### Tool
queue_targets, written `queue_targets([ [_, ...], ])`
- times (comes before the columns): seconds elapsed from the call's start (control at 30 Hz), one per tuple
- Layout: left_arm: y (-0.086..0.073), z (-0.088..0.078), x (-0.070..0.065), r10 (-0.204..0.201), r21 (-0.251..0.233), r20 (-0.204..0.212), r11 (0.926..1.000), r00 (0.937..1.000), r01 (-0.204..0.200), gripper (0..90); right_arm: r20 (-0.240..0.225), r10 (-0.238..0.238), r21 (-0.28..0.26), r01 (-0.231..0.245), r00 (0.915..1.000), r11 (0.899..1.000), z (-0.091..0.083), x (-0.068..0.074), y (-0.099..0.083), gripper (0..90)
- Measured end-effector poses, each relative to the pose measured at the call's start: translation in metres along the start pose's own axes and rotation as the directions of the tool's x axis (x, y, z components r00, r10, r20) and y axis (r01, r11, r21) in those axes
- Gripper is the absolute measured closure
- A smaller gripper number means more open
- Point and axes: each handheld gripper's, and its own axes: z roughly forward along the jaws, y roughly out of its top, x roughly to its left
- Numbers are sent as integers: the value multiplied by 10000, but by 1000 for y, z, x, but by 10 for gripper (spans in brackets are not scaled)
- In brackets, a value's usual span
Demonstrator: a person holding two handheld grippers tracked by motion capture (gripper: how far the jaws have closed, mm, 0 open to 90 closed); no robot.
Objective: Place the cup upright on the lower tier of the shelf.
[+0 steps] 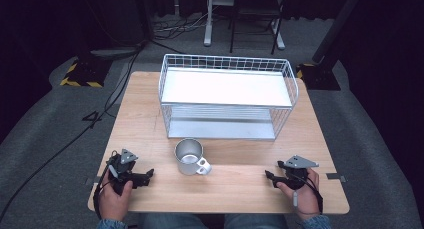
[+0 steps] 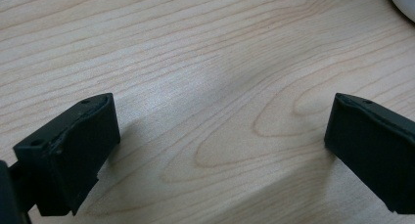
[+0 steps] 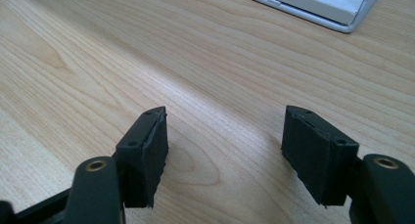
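Steel-grey metal mug (image 1: 189, 157) — likely light, rigid, slick; take its side handle (image 1: 203, 165). Left gripper (image 1: 141, 177) and right gripper (image 1: 270, 178) fingers gape, empty.

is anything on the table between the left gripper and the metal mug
Nothing visible. Bare light wooden table lies between the open left gripper and the shiny metal mug with a handle. The white wire two-shelf rack stands behind the mug, off that path.
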Motion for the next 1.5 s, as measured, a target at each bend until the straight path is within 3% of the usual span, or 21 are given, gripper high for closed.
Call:
queue_targets([
  [0.6, 1, 1, 1, -60, 19, -65, 10000, 10000, 60, 2, 6, 73, -9, -73, 10000, 10000, -1, 4, 0, 363],
  [0.8, 2, 1, 1, -68, 17, -72, 10000, 10000, 68, 2, -391, 259, -15, -259, 9989, 9997, -3, 10, 6, 385],
  [1.13, 2, 1, 1, -86, 5, -79, 10000, 9999, 86, 2, -1237, -407, -506, 347, 9915, 9981, -18, 38, 38, 410],
  [1.17, 2, 1, 1, -78, 13, -77, 10000, 9999, 78, 2, -1435, -620, -587, 540, 9877, 9968, -19, 47, 43, 410],
  [1.37, 2, 1, 1, -94, 8, -83, 10000, 9999, 94, 2, -1800, -961, -935, 802, 9790, 9924, -24, 65, 57, 411],
  [1.5, 2, 1, 1, -92, 11, -86, 10000, 9999, 92, 2, -2176, -1223, -1114, 999, 9683, 9887, -25, 81, 66, 416],
])
